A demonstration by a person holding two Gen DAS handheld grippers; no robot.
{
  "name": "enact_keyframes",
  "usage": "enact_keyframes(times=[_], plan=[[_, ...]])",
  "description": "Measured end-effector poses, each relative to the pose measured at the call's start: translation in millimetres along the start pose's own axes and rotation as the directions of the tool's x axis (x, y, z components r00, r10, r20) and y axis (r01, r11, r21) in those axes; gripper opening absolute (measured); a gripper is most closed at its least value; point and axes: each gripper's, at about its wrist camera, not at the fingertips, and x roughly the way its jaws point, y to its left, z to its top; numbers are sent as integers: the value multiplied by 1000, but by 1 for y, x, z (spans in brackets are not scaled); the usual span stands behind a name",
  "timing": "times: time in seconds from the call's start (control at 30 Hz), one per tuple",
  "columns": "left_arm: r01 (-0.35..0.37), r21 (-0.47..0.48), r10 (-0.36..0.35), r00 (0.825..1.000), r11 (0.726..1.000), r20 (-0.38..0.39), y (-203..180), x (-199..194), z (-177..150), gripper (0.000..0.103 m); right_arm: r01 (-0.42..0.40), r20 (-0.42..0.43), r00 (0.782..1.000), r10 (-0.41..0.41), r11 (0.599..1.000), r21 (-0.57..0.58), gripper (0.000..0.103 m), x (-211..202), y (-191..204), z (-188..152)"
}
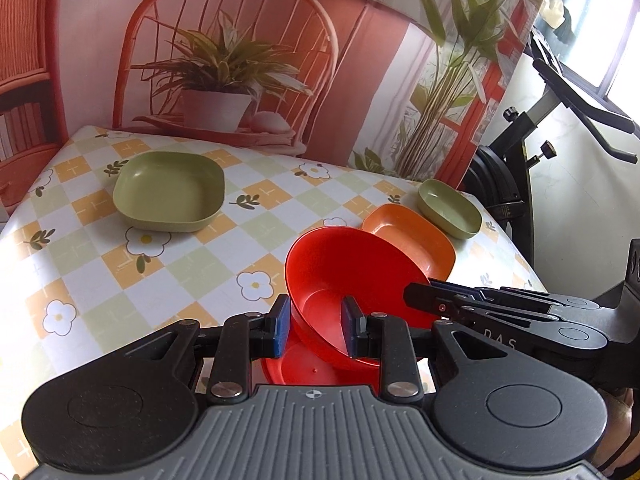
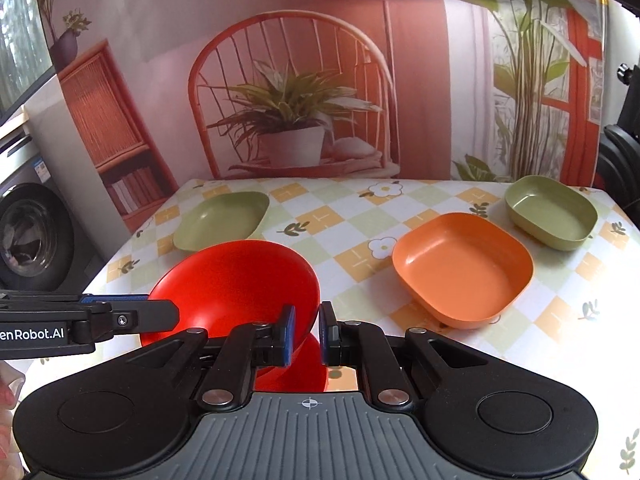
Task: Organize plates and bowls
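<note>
A red bowl (image 1: 340, 276) (image 2: 236, 280) hangs tilted over a red plate (image 1: 304, 372) (image 2: 296, 376) near the table's front edge. My right gripper (image 2: 307, 334) is shut on the bowl's near rim; in the left wrist view it (image 1: 412, 294) reaches in from the right. My left gripper (image 1: 316, 326) is open and straddles the bowl's wall, one finger outside and one inside; the right wrist view shows it (image 2: 172, 312) at the bowl's left side. On the table lie a large green square plate (image 1: 168, 196) (image 2: 220, 220), an orange square plate (image 1: 416, 236) (image 2: 460, 272) and a small green bowl (image 1: 448, 208) (image 2: 552, 216).
The table (image 1: 80, 248) has a checked flower cloth and a printed backdrop behind it. An exercise bike (image 1: 520, 152) stands past the right edge. A washing machine (image 2: 28, 236) stands to the left. Bare cloth lies between the green plate and the orange plate.
</note>
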Motion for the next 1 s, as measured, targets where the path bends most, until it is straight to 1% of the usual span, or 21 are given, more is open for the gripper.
enact_keyframes(times=[0.17,0.33,0.67,1.0], plan=[[-12,5,12,999,1000,-33,6,8,-9,29,5,-39,999,-5,1000,1,11,10,2,-10],[-8,-9,7,998,1000,-64,14,17,-16,29,9,-74,997,-9,1000,8,11,16,0,-18],[-25,-2,25,996,1000,-82,15,22,-23,29,13,-101,995,-13,1000,2,11,19,2,-24],[-44,18,45,994,999,-100,12,29,-24,29,19,-110,994,-17,1000,18,11,22,0,-26]])
